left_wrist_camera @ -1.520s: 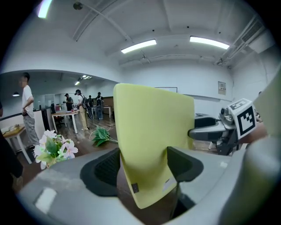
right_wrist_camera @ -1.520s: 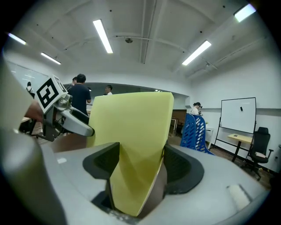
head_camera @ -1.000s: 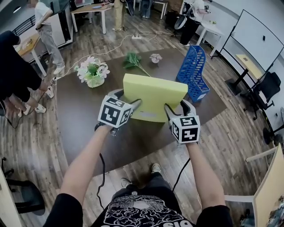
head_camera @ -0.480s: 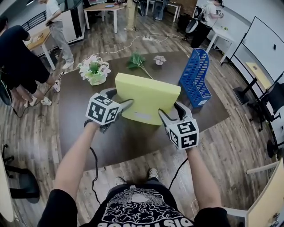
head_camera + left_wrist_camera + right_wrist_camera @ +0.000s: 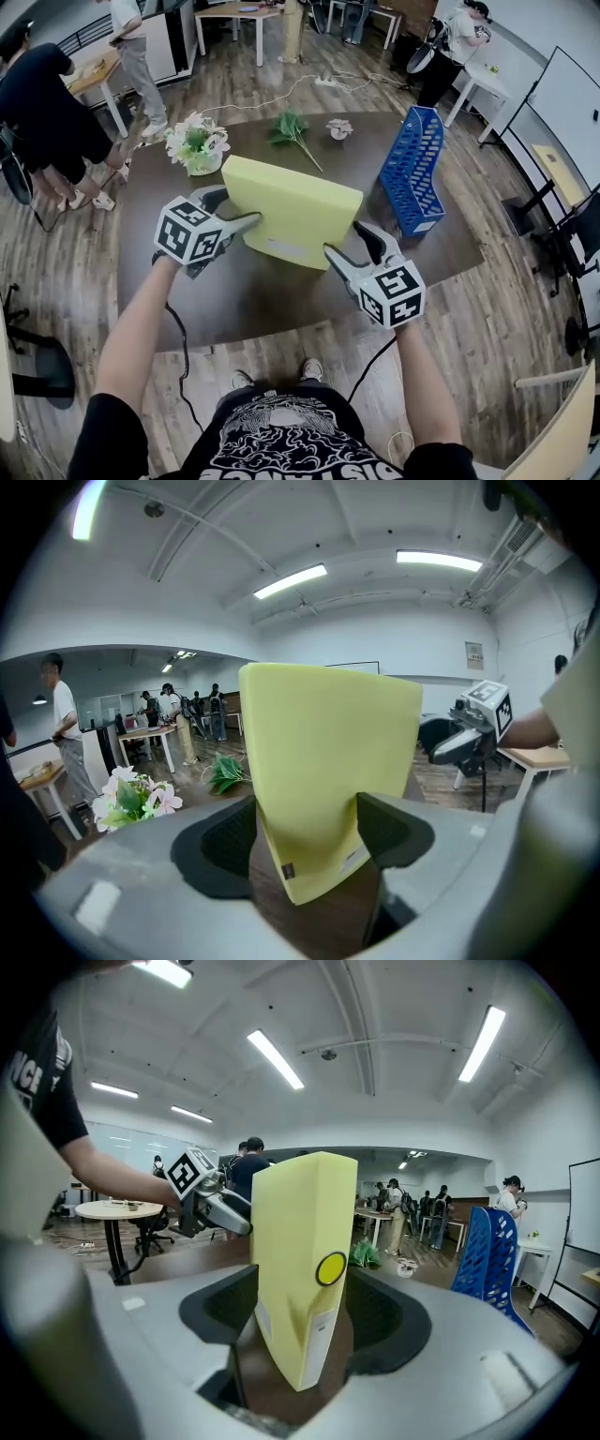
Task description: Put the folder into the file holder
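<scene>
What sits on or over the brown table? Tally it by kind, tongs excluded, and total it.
Yellow folder: 1
Blue file holder: 1
Flower bouquet: 1
Leafy sprig: 1
Small flower ornament: 1
Total: 5

One folder [image 5: 295,211], one file holder [image 5: 412,169], two grippers [image 5: 234,208] [image 5: 349,242], three plants [image 5: 197,145] [image 5: 291,127] [image 5: 339,127]

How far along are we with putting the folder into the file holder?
Done: the yellow folder is picked up, held upright over the table. In hand: the left gripper and right gripper each clamp one lower end; the right's jaws have just been opening, with the folder between them. Remaining: carry it to the blue file holder at the table's right side and slide it in.
</scene>
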Demonstrator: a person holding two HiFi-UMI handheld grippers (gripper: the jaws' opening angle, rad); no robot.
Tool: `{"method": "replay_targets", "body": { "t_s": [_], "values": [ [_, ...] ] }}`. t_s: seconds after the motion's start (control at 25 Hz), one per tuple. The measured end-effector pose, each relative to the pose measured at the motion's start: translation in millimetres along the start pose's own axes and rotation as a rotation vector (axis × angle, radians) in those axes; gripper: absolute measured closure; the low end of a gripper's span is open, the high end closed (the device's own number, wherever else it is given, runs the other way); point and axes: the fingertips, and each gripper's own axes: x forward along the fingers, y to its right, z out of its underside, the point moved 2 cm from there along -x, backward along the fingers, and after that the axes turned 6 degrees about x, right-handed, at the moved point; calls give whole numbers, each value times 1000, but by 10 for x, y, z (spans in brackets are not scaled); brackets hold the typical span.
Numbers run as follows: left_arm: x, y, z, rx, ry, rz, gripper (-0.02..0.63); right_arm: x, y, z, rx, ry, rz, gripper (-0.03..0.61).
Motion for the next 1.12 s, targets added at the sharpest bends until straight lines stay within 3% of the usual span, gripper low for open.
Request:
{"method": "replay_targets", "body": {
  "t_s": [0.12, 0.24, 0.68, 1.12],
  "values": [
    [12, 16, -28, 19, -2, 3, 264, -42, 75, -42, 8, 24, -36, 281],
    [-1, 19, -20, 22, -6, -8, 264, 11, 97, -59, 1, 24, -92, 233],
    [-77, 12, -108, 11, 6, -78, 264, 334, 83, -188, -22, 22, -306, 158],
    [-147, 16, -52, -75, 15, -167, 264, 584, -60, -187, -23, 18, -473, 137]
  ]
}}
